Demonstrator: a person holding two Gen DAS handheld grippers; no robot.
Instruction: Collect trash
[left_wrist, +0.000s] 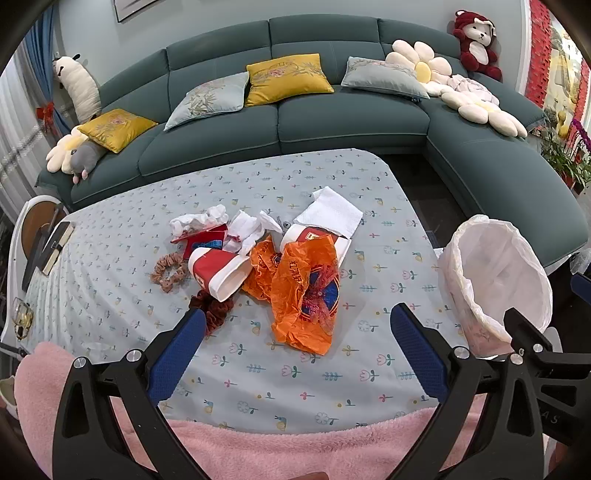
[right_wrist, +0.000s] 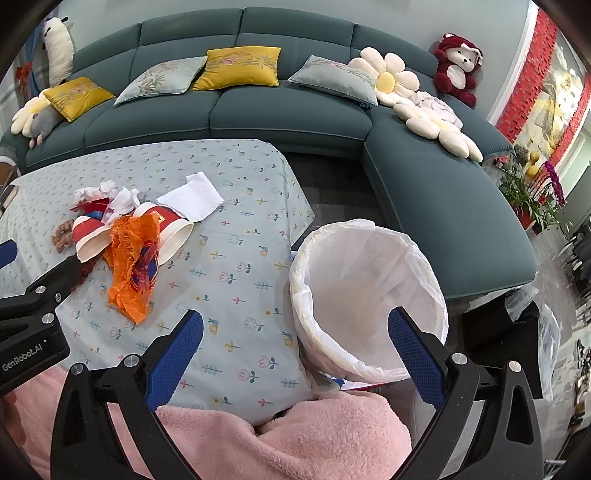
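Two paper cups (left_wrist: 221, 271) | left gripper (right_wrist: 22, 354) marked "GenRobot.AI" | orange bag (left_wrist: 303, 291)

Left gripper (left_wrist: 297, 347), right gripper (right_wrist: 295, 350): black angular frames, triangular cut-outs, silver round screws, blue textured finger pads (left_wrist: 177, 358); white "GenRobot.AI" lettering on the left unit's side; pink fleece garment (right_wrist: 280, 439)

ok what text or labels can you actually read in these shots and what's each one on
"GenRobot.AI": on the left gripper body, seen from the right wrist view.
"A S": partial letters on the right gripper body, rest cut off.
Orange plastic bag: printed characters, too crumpled to read.
Red-and-white paper cups: logo too blurred to read.
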